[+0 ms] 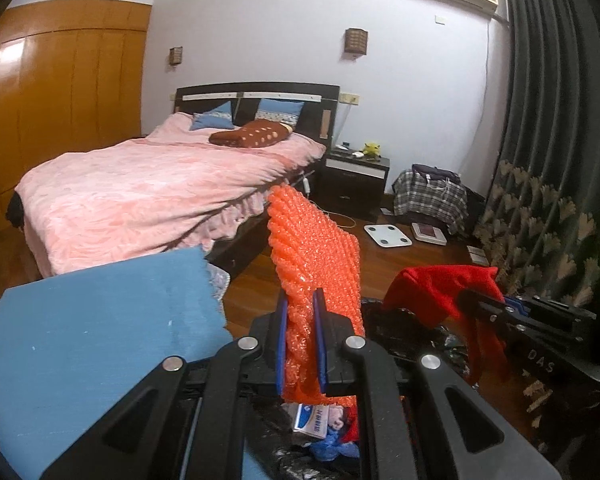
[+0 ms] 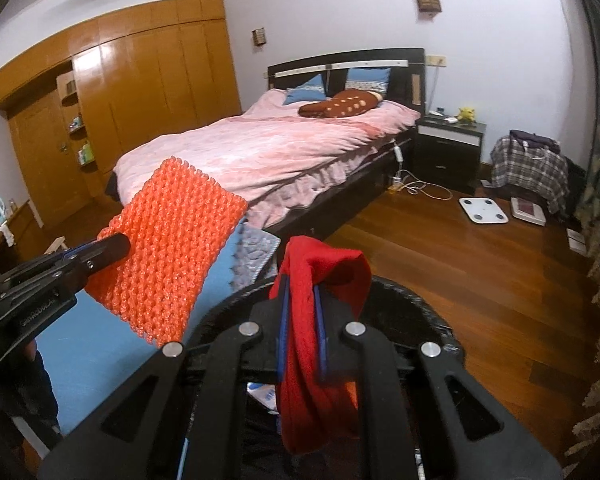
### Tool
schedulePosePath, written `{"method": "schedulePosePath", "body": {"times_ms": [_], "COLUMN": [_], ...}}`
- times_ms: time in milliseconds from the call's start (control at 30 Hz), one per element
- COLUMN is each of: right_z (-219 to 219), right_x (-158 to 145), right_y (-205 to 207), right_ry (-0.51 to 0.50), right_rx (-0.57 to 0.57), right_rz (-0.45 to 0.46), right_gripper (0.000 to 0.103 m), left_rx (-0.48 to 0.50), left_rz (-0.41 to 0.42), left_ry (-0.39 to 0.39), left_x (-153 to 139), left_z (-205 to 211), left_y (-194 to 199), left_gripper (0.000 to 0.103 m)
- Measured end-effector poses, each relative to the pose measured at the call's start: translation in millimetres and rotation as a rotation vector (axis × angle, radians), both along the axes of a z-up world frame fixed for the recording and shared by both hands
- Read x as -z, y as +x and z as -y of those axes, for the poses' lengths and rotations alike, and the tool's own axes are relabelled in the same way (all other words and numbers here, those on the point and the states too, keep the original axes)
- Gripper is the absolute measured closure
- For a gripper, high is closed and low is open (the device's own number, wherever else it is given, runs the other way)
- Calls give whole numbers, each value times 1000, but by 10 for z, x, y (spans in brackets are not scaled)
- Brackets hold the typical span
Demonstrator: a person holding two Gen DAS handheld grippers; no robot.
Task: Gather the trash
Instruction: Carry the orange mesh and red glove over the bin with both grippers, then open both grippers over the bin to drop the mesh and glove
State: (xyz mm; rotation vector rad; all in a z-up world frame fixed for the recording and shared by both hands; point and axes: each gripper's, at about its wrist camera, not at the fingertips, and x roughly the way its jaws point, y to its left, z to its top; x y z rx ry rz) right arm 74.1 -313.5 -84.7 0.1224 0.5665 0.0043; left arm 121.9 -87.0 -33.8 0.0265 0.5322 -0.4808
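Observation:
My left gripper (image 1: 300,300) is shut on an orange bubble-wrap sheet (image 1: 314,248), which stands up from the jaws; it also shows in the right wrist view (image 2: 172,248) at the left. My right gripper (image 2: 302,292) is shut on a red cloth (image 2: 320,320) that drapes over the fingers; it shows in the left wrist view (image 1: 432,292) at the right. Both grippers hover over a bin lined with a black bag (image 2: 428,312). Inside the bin lie a small printed box (image 1: 312,420) and blue scraps (image 1: 332,446).
A blue surface (image 1: 100,340) lies left of the bin. A bed with a pink cover (image 1: 148,184) stands behind. A nightstand (image 1: 356,176), a white scale (image 1: 388,235), a plaid bag (image 1: 428,196) and dark curtains (image 1: 552,120) are on the right, over wooden floor (image 2: 480,280).

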Motion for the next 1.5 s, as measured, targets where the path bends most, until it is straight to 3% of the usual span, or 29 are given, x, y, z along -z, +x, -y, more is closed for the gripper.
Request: {"method": "schedulePosePath", "body": {"times_ms": [467, 933, 1000, 1067, 1100, 1300, 1333, 1367, 1500], "right_z": [293, 381, 389, 392, 395, 410, 411, 415, 395], "right_x": [314, 780, 839, 877, 896, 929, 916, 896, 805], "right_y": [-74, 310, 366, 397, 400, 386, 374, 355, 285], "right_ry": [2, 30, 26, 24, 26, 24, 22, 23, 37], "right_rx": [69, 62, 61, 71, 73, 99, 108, 112, 107], "right_rz": [-65, -167, -188, -200, -203, -213, -210, -203, -184], "right_gripper": [92, 89, 79, 60, 58, 28, 17, 12, 9], "left_rx": [90, 127, 125, 119, 110, 77, 74, 70, 59], "left_rz": [-49, -142, -154, -168, -167, -171, -170, -166, -140], "left_ry": [43, 92, 91, 82, 77, 68, 69, 71, 72], "left_x": [351, 790, 823, 837, 835, 847, 838, 824, 726], "left_z": [537, 669, 653, 602, 572, 415, 402, 375, 277], "left_y": [175, 415, 461, 513, 532, 576, 570, 560, 498], "left_gripper": [91, 90, 86, 71, 61, 42, 37, 34, 14]}}
